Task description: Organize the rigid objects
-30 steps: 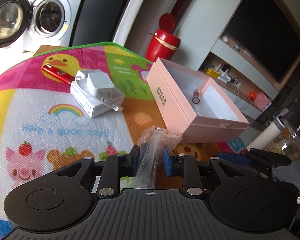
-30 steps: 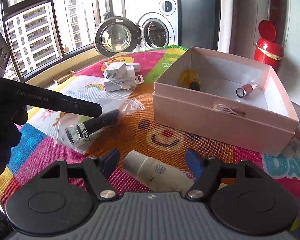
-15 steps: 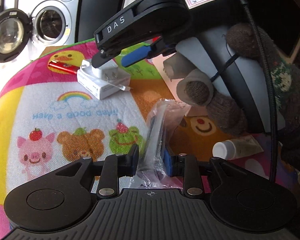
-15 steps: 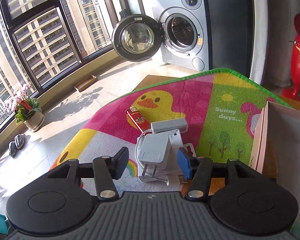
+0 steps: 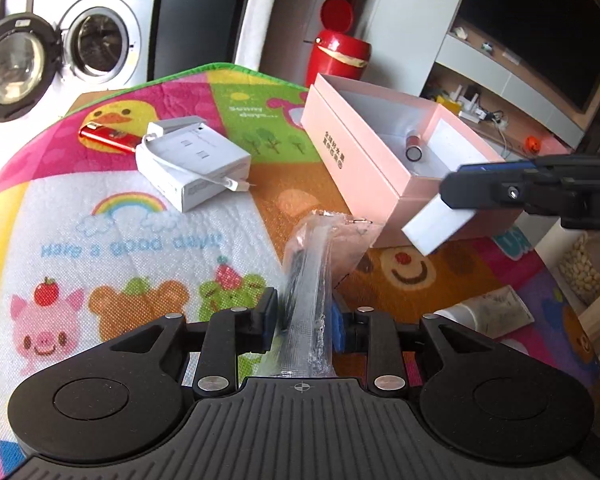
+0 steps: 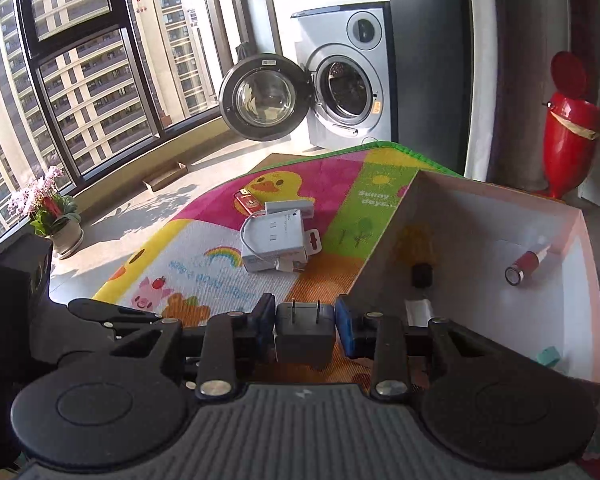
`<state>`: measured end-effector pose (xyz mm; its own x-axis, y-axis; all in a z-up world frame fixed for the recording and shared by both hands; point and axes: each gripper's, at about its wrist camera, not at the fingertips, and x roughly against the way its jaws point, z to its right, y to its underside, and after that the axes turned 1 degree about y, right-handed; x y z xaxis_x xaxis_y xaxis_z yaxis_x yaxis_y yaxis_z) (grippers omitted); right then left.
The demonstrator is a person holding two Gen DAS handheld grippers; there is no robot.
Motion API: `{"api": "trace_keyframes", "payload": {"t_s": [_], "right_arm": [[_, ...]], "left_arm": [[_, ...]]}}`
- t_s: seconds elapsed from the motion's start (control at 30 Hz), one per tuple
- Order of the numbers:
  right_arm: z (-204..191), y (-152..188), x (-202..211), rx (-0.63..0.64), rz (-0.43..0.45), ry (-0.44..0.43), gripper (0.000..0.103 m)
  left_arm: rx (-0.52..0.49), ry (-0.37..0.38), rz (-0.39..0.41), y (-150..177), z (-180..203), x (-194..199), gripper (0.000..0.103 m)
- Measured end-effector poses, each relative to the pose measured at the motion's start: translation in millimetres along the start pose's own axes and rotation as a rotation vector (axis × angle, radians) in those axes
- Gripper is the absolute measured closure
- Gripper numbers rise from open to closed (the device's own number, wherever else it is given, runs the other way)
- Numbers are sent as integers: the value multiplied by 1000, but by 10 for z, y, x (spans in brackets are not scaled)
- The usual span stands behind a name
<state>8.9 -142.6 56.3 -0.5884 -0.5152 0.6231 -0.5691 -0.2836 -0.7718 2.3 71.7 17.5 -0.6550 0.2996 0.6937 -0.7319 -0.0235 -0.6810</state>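
My left gripper (image 5: 304, 316) is shut on a clear plastic bag (image 5: 316, 264) with a dark stick-like object inside, low over the colourful play mat (image 5: 100, 248). My right gripper (image 6: 305, 320) has its jaws closing on a white charger plug (image 6: 305, 330), prongs pointing forward, pads pressing its sides. In the left wrist view that plug (image 5: 436, 220) hangs in the air at the near corner of the open pink box (image 5: 360, 152). The box (image 6: 500, 194) holds a red tube (image 6: 524, 264) and a yellow-and-black item (image 6: 418, 252).
A white carton with a coiled cable (image 5: 192, 164) and a red lighter (image 5: 108, 136) lie on the mat's far left. A cream tube (image 5: 484, 310) lies at the near right. Beyond the mat stand a red bin (image 5: 338, 56) and a washing machine (image 6: 344, 80) with its door open.
The right gripper closed on the plug atop the white carton, lifted it and carried it right to the pink box. The left gripper kept its hold on the bag and shifted slightly.
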Motion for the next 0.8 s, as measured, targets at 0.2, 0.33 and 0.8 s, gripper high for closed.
{"api": "trace_keyframes", "payload": {"t_s": [0.2,0.33,0.8], "right_arm": [[444,553,204,-78,7,150,75],[515,760,338,-101,35,133,74],[451,1110,318,-187,-60,-29,27]], "left_arm": [[-26,-42,5,18,119,-58,71],[-50,-32,32,133,126,8,71],[-17,-11,27,280,102,198,78]]}}
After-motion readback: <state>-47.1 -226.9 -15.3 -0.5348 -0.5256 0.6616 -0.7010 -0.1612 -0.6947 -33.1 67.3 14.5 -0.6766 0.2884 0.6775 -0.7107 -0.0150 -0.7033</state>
